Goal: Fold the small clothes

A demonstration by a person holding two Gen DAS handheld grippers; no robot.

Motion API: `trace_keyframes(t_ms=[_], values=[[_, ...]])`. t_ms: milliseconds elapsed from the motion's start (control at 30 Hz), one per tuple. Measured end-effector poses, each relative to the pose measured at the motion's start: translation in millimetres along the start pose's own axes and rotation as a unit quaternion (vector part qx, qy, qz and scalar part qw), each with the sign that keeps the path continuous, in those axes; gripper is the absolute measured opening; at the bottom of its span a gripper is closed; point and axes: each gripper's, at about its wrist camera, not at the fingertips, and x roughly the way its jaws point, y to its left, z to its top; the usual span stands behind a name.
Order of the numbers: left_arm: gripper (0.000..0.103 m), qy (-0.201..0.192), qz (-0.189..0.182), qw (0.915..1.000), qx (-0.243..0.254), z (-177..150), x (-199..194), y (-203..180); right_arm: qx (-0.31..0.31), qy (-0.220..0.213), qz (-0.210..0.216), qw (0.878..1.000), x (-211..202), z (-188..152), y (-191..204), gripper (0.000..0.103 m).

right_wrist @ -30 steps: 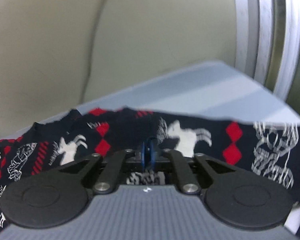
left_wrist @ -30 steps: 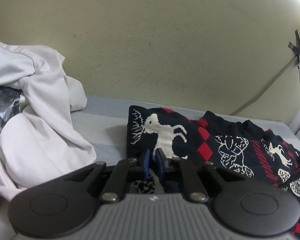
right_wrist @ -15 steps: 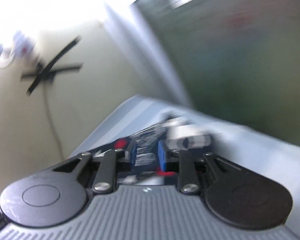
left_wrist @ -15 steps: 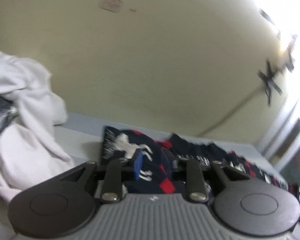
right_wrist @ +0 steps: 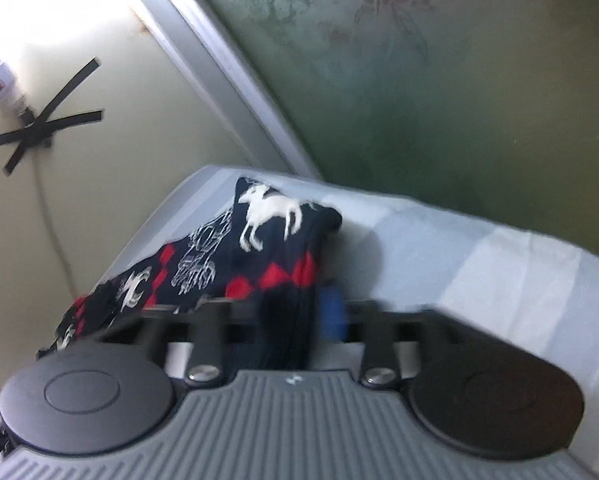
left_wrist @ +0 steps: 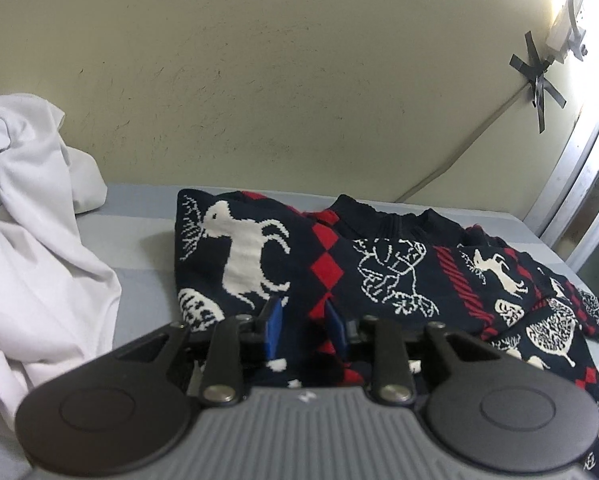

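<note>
On the grey bed sheet (left_wrist: 139,216) lies the navy reindeer-pattern sweater (left_wrist: 379,264), spread from about 11 o'clock over to 3 o'clock of the left gripper (left_wrist: 304,322). Looks like one side is already turned in, since the left edge runs straight and doubled, so I'd guess the fold is partway done, with the right half and the final halving still to go. Left gripper's blue pads sit parted over the knit, released, not pinching anything. Right gripper (right_wrist: 299,312) is blurry, but its pads look spread with a dark fold of sweater (right_wrist: 259,256) between them; can't tell if it grips. White garment (left_wrist: 39,240) heaped at 9 o'clock, untouched.
</note>
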Motion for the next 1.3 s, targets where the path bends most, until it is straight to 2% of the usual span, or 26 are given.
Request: trace_keyframes(t_ms=[33,100,200,267,367,433,500,567,667,733,800,900,933,1000,1067,1100,1133,1200,1267,1300], values=[[0.026,-0.003,-0.005,1.0000,-0.006,-0.6,-0.9,2.3,0.015,0.002,0.030,0.999,0.2,3.6,11.2,0.010],[0.028,-0.013,-0.013,0.9994,-0.031,2.3,-5.1,8.6,0.001,0.002,0.078,0.997,-1.1,12.1,52.8,0.010],[0.028,-0.035,-0.045,0.9956,-0.075,8.0,-15.4,22.8,-0.017,0.017,0.163,0.986,8.2,18.6,138.8,0.010],[0.029,-0.050,-0.063,0.9922,-0.095,11.0,-22.5,31.9,-0.035,0.039,0.221,0.974,18.5,11.9,207.0,0.010],[0.034,-0.070,-0.086,0.9856,-0.127,14.1,-32.0,50.0,-0.063,0.088,0.311,0.944,33.6,-25.9,302.0,0.010],[0.035,-0.078,-0.100,0.9807,-0.149,15.3,-36.0,61.8,-0.080,0.122,0.350,0.925,42.8,-64.1,343.5,0.010],[0.035,-0.083,-0.107,0.9765,-0.168,16.3,-37.5,72.7,-0.088,0.156,0.368,0.913,59.4,-105.1,367.5,0.010],[0.035,-0.084,-0.112,0.9720,-0.189,16.3,-36.2,82.0,-0.075,0.200,0.362,0.907,84.0,-139.8,372.0,0.010],[0.035,-0.080,-0.125,0.9649,-0.217,16.2,-33.3,92.2,-0.028,0.259,0.349,0.900,116.1,-173.4,355.7,0.010],[0.036,-0.080,-0.123,0.9636,-0.224,16.8,-31.1,93.8,0.002,0.290,0.356,0.889,128.5,-184.5,344.3,0.010],[0.038,-0.078,-0.127,0.9624,-0.227,16.1,-29.5,95.5,0.013,0.308,0.356,0.882,132.9,-192.0,339.8,0.010],[0.040,-0.080,-0.129,0.9639,-0.219,15.5,-29.5,92.9,0.026,0.344,0.379,0.859,131.6,-200.3,337.5,0.010],[0.041,-0.081,-0.129,0.9647,-0.215,15.2,-30.2,91.9,0.019,0.348,0.385,0.854,129.1,-200.9,338.1,0.010],[0.043,-0.081,-0.125,0.9667,-0.208,15.3,-30.1,90.0,-0.007,0.349,0.390,0.852,121.1,-200.8,335.6,0.011],[0.044,-0.075,-0.120,0.9690,-0.202,15.2,-28.4,87.6,-0.043,0.334,0.369,0.866,119.1,-194.5,326.7,0.014],[0.044,-0.071,-0.121,0.9696,-0.200,15.2,-26.5,86.3,-0.054,0.327,0.359,0.872,118.9,-191.2,320.2,0.017],[0.044,-0.067,-0.123,0.9702,-0.198,15.2,-24.3,84.0,-0.057,0.331,0.351,0.874,122.3,-186.8,314.4,0.038],[0.045,-0.059,-0.122,0.9729,-0.188,14.1,-22.1,80.0,-0.049,0.360,0.345,0.865,122.4,-179.2,299.4,0.076],[0.046,-0.056,-0.111,0.9774,-0.171,13.1,-20.7,74.3,-0.074,0.347,0.364,0.861,108.5,-159.7,284.8,0.075],[0.048,-0.055,-0.106,0.9792,-0.164,12.6,-20.3,72.5,-0.090,0.323,0.367,0.867,102.5,-146.9,278.0,0.073]])
